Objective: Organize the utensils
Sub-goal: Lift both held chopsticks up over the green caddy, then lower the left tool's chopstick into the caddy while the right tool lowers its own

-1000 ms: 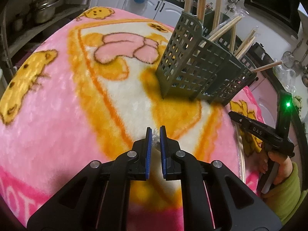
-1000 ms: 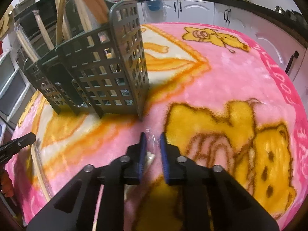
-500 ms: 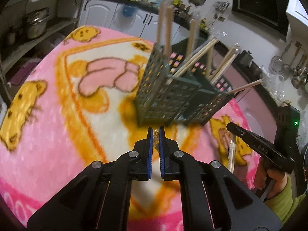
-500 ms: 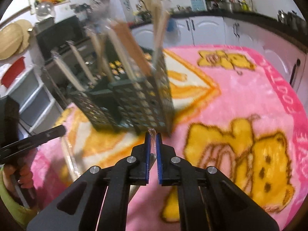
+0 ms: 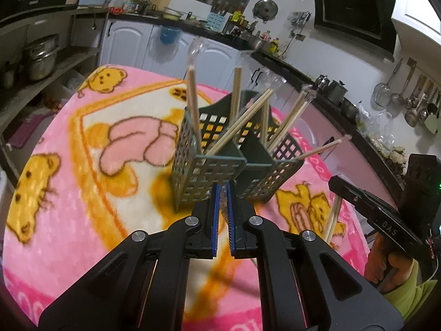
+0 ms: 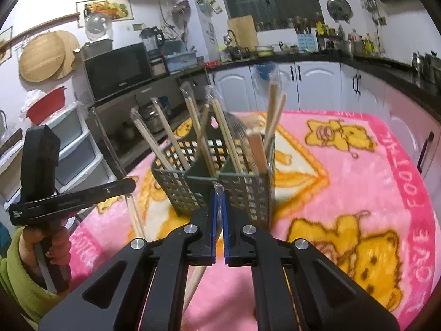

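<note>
A dark green slotted utensil caddy [image 5: 209,165] stands on the pink blanket, with several wrapped wooden chopsticks [image 5: 193,104] upright in its compartments; it also shows in the right wrist view [image 6: 239,184]. My left gripper [image 5: 223,215] is shut on a clear-wrapped chopstick pair [image 5: 224,207], raised in front of the caddy. My right gripper [image 6: 219,220] is shut on another wrapped chopstick pair [image 6: 195,281], which hangs down below the fingers. The right gripper also shows in the left wrist view [image 5: 374,215] with chopsticks hanging [image 5: 332,218].
The pink bear-print blanket [image 5: 69,182] covers a round table. Kitchen cabinets [image 6: 311,88], a microwave [image 6: 118,69] and shelves with pots [image 5: 38,58] ring the table. The left gripper and hand show at the left of the right wrist view [image 6: 74,198].
Both grippers have risen from the blanket, each carrying a wrapped chopstick pair, and now sit higher, facing the caddy from opposite sides. The caddy has not moved.
</note>
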`<action>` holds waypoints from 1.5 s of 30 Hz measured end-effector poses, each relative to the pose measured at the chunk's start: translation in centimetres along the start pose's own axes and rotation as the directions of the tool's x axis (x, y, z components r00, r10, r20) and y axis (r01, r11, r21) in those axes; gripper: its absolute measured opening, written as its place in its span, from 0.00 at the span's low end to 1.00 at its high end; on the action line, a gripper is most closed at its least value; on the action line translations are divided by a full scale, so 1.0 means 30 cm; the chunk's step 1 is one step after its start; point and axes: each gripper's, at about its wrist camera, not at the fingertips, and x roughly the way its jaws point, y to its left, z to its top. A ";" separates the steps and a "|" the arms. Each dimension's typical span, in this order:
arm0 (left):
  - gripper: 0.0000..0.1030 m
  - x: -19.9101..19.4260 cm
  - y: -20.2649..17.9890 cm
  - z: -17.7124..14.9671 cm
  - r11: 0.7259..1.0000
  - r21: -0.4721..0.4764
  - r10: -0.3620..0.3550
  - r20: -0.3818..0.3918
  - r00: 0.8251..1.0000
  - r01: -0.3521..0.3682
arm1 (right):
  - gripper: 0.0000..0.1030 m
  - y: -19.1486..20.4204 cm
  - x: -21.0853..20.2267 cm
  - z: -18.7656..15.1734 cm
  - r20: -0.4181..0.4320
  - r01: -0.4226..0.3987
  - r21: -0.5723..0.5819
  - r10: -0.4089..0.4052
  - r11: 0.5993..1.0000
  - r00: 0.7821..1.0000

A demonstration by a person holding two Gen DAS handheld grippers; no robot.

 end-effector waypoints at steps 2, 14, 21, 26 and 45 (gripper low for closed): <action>0.03 -0.010 -0.011 0.013 1.000 0.006 -0.005 0.009 1.000 0.005 | 0.03 0.013 -0.014 0.012 0.015 -0.004 -0.011 0.004 1.000 1.000; 0.02 -0.062 -0.087 0.090 0.998 0.057 -0.036 0.069 0.997 0.032 | 0.03 0.074 -0.099 0.092 0.107 -0.009 -0.079 0.018 0.997 0.994; 0.02 -0.118 -0.145 0.147 0.992 0.116 -0.061 0.126 0.990 0.046 | 0.03 0.102 -0.136 0.144 0.156 -0.010 -0.117 0.028 0.993 0.987; 0.02 -0.155 -0.174 0.188 0.988 0.147 -0.074 0.163 0.984 0.049 | 0.03 0.127 -0.159 0.184 0.194 -0.010 -0.142 0.038 0.990 0.980; 0.02 -0.271 -0.277 0.328 0.966 0.243 -0.158 0.301 0.940 0.084 | 0.03 0.196 -0.182 0.316 0.274 -0.001 -0.214 0.061 0.977 0.960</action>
